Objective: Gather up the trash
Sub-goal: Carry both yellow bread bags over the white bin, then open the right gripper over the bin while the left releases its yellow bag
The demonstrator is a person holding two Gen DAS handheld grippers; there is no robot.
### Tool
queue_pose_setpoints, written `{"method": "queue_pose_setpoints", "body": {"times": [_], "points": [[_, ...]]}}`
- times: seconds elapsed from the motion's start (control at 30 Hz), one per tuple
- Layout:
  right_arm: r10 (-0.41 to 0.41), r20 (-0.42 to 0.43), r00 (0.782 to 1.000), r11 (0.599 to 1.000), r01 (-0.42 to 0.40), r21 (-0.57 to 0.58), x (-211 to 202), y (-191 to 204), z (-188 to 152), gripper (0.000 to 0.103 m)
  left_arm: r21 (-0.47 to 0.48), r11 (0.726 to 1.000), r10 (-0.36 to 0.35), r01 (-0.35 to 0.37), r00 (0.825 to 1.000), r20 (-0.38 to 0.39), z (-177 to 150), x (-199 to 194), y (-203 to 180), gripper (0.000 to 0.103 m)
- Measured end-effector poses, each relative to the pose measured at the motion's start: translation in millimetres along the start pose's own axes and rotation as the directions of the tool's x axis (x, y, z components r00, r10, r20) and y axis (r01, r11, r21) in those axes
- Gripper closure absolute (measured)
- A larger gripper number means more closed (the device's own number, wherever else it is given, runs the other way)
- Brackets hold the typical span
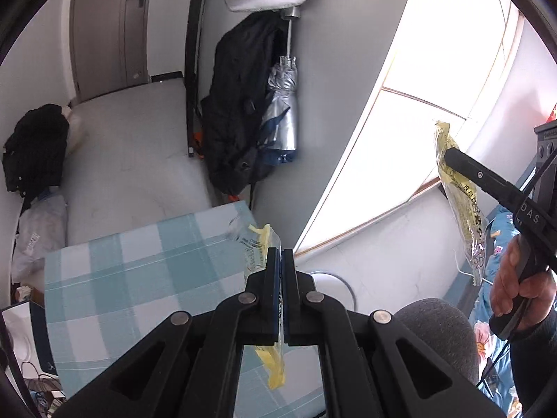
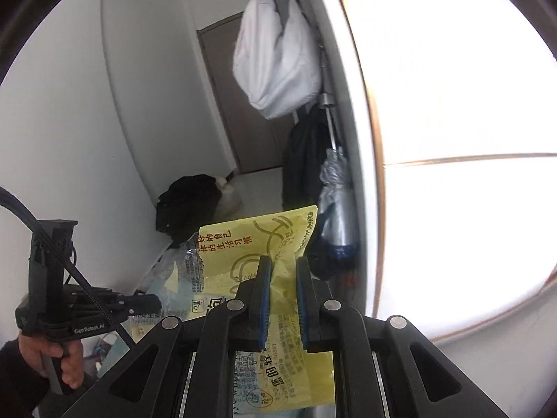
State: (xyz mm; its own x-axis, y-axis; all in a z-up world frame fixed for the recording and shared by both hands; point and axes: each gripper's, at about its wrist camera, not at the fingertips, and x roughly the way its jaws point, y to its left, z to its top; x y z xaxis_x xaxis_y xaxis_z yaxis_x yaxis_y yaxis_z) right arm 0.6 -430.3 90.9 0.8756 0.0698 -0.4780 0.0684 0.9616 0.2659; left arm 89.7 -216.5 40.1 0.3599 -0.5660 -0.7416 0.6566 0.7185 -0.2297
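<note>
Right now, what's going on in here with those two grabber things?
A person is collecting trash with a handheld gripper in each hand. The left gripper is shut on a yellow and clear wrapper above a checked blue tabletop. The right gripper is clamped on another yellow snack wrapper, held up in the air.

A lived-in room of a home, likely a bedroom. A door (image 2: 240, 104) stands in the far wall, a white bag (image 2: 275, 59), black jacket (image 1: 236, 111) and folded umbrella (image 1: 283, 108) hang by a bright window (image 1: 417, 104), and floral bedding (image 1: 501, 244) lies nearby.
</note>
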Motion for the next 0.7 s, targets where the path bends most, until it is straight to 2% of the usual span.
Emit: {"method": "queue_pose_setpoints", "body": {"times": [0.17,0.27,0.43,0.57,0.7], "points": [[-0.088,-0.03,0.996,0.994,0.089,0.063,-5.6,-49.3,-21.6,0.091,0.047,0.998,-0.046,0.047,0.998,-0.034,11.5,21.3,-28.5,0.103],[-0.125,-0.053,0.991,0.984,0.13,0.123,-6.3,-80.9,-35.9,0.091,0.059,0.994,-0.083,0.088,0.994,-0.075,17.2,40.9,-43.9,0.103],[-0.174,-0.117,0.978,0.955,0.196,0.221,-3.9,-127.1,-68.8,0.091,0.107,0.986,-0.107,0.125,0.982,-0.155,13.5,85.5,-73.0,0.103],[-0.192,-0.207,0.959,0.929,0.246,0.278,16.3,-163.7,-103.8,0.091,0.114,0.981,-0.128,0.159,0.963,-0.237,2.2,126.3,-87.5,0.103],[-0.181,-0.295,0.938,0.902,0.278,0.331,47.4,-192.0,-140.3,0.09,0.103,0.977,-0.141,0.185,0.931,-0.336,-12.3,170.8,-94.9,0.103]]}}
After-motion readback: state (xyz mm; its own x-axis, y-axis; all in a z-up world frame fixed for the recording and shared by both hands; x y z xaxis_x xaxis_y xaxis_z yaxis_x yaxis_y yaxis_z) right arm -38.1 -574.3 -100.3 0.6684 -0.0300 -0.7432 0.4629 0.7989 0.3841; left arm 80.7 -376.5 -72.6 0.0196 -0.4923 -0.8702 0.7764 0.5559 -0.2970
